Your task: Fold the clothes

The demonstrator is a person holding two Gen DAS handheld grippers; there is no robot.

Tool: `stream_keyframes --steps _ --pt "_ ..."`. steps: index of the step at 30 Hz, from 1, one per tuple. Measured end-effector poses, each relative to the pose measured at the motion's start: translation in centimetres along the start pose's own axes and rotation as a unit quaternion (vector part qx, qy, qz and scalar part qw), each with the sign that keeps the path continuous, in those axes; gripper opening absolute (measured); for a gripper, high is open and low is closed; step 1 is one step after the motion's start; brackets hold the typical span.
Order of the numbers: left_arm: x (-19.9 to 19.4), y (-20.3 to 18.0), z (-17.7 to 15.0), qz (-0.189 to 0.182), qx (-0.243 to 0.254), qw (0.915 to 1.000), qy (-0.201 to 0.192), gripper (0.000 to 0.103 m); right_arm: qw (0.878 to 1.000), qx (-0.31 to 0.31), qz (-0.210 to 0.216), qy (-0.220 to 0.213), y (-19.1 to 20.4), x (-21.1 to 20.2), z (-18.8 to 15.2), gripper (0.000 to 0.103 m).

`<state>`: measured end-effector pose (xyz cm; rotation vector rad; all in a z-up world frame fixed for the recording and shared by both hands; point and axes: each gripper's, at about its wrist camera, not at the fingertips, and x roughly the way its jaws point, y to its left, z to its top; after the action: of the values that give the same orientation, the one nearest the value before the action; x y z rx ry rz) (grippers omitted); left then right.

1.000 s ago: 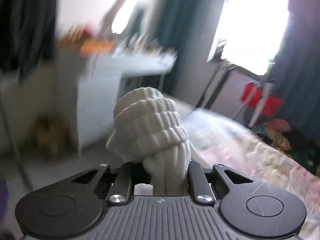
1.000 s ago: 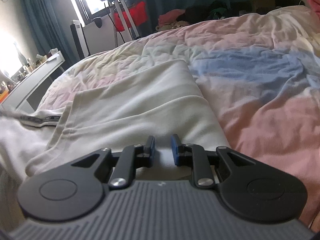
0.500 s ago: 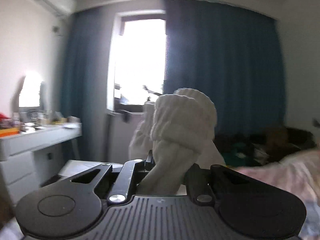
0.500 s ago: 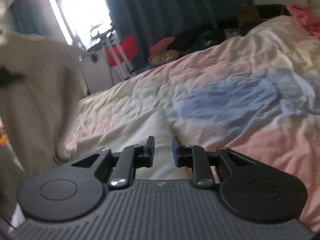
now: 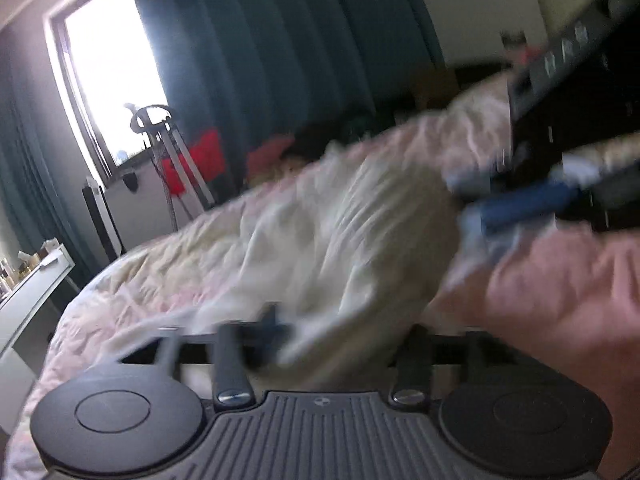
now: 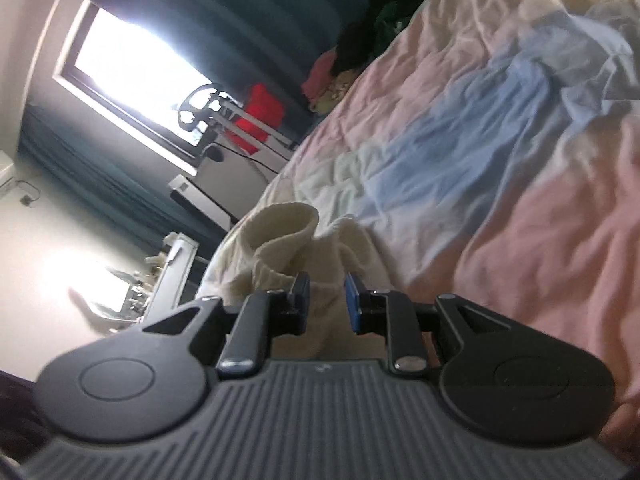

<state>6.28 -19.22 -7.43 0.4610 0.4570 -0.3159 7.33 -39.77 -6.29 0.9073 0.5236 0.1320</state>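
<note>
The right gripper (image 6: 326, 300) grips a fold of a cream knit sweater (image 6: 280, 240) between its 2 fingers, its view tilted sharply so that the bed runs diagonally across the frame. The sweater bunches just ahead of the jaws, a ribbed cuff (image 6: 286, 220) curling open above the left finger, and it lies on a quilted bedspread (image 6: 480, 140) patched in pink, pale blue and cream. From the left wrist, the left gripper (image 5: 340, 332) sits low over the same bedspread (image 5: 560, 280), with cream cloth (image 5: 340, 240) spread between its fingers; motion blur smears the jaws, so whether they pinch the cloth cannot be told. The right gripper (image 5: 532, 200) shows there at the far right edge, blurred. Behind the bed stand dark teal curtains (image 5: 280, 60), a bright window (image 5: 108, 80) and a red item (image 6: 260, 112) on a metal stand.
</note>
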Motion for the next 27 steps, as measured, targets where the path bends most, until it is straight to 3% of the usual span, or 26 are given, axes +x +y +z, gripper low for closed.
stream_keyframes --steps 4,6,8,9,16,20,22,23,25,27 --pt "-2.3 5.2 -2.5 -0.042 -0.026 0.9984 0.029 0.082 1.0 0.022 0.02 0.001 0.0 -0.7 -0.4 0.028" --pt "-3.4 7.2 -3.7 -0.039 -0.025 0.9984 0.031 0.083 0.998 0.053 0.033 0.006 -0.8 -1.1 -0.6 0.055" --pt "-4.3 8.9 -4.6 -0.025 -0.018 0.9993 0.023 0.084 0.996 0.083 0.042 0.01 -1.5 -1.3 -1.2 0.073" --pt "-4.7 9.7 -5.1 -0.013 -0.017 0.9996 0.018 0.085 0.994 0.095 0.046 0.017 -1.7 -1.2 -1.6 0.073" --pt "-6.1 12.9 -6.2 0.035 -0.083 0.9957 0.021 0.085 0.99 0.114 0.049 0.07 -1.0 1.8 -4.0 0.074" --pt "-7.0 11.8 -6.2 0.058 -0.061 0.9962 0.022 0.088 0.996 0.056 0.007 0.065 0.9 5.1 -4.0 0.073" --pt "-7.2 11.3 -6.4 0.062 -0.044 0.9969 0.022 0.089 0.998 0.017 -0.027 0.054 1.8 6.3 -4.0 0.059" --pt "-7.1 11.1 -6.6 0.064 -0.034 0.9972 0.02 0.09 0.998 -0.009 -0.046 0.048 2.3 6.6 -4.1 0.044" --pt "-7.0 10.6 -6.8 0.068 -0.015 0.9974 0.017 0.092 0.996 -0.052 -0.067 0.035 3.2 6.7 -4.1 0.037" --pt "-6.5 10.1 -6.9 0.084 0.009 0.9963 0.013 0.093 0.998 -0.05 -0.048 0.013 3.1 5.8 -3.9 0.03"
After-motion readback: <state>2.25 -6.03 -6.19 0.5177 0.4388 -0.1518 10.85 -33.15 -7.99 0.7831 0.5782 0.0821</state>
